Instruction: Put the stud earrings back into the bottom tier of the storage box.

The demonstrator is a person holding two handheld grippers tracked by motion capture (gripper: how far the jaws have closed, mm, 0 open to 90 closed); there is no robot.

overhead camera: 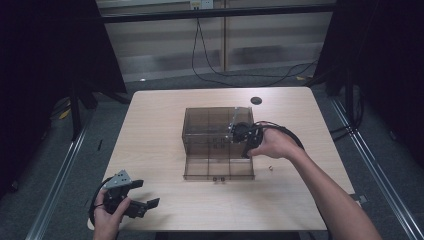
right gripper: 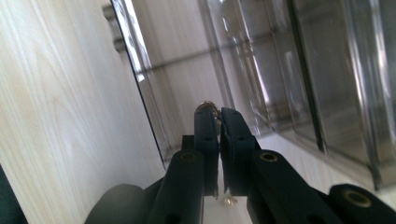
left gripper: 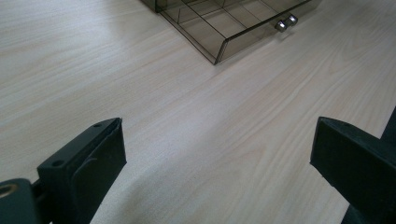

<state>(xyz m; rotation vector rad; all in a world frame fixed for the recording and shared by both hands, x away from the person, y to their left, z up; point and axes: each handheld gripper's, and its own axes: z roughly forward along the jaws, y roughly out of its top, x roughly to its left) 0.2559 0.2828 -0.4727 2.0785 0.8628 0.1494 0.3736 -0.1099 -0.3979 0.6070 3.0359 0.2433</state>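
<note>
1. Left gripper point(overhead camera: 142, 200): held in the person's left hand point(overhead camera: 106, 212) at the near left corner of the light wooden table point(overhead camera: 160, 130). In the left gripper view point(left gripper: 217, 154) its two black jaws stand wide apart, released, with bare tabletop between them and nothing grasped.

2. Ahead of the left jaws and to their upper right lies the corner of a smoky transparent plastic drawer tray point(left gripper: 219, 35), divided into compartments, resting flat on the table. Two small silver round knobs point(left gripper: 286, 22) project from its front wall. The tray is well apart from the left jaws.

3. In the high view the same drawer tray point(overhead camera: 218, 169) lies pulled out in front of a smoky transparent plastic cabinet box point(overhead camera: 210, 131) standing near the table's middle.

4. Right gripper point(overhead camera: 239, 134): held in the person's right hand point(overhead camera: 272, 145), set against the right front part of the cabinet box. In the right gripper view point(right gripper: 218, 114) its jaws are clenched almost together, and a small shiny metal piece point(right gripper: 206, 107) sits pinched at their tips. What the piece is cannot be told.

5. Beyond the right jaws are the drawer's clear partition walls point(right gripper: 261, 70); the tips lie over the tray's interior, just inside its front wall.

6. A small pale object point(overhead camera: 270, 168) lies on the table near the right forearm; a black round disc point(overhead camera: 256, 100) sits near the far edge.
</note>
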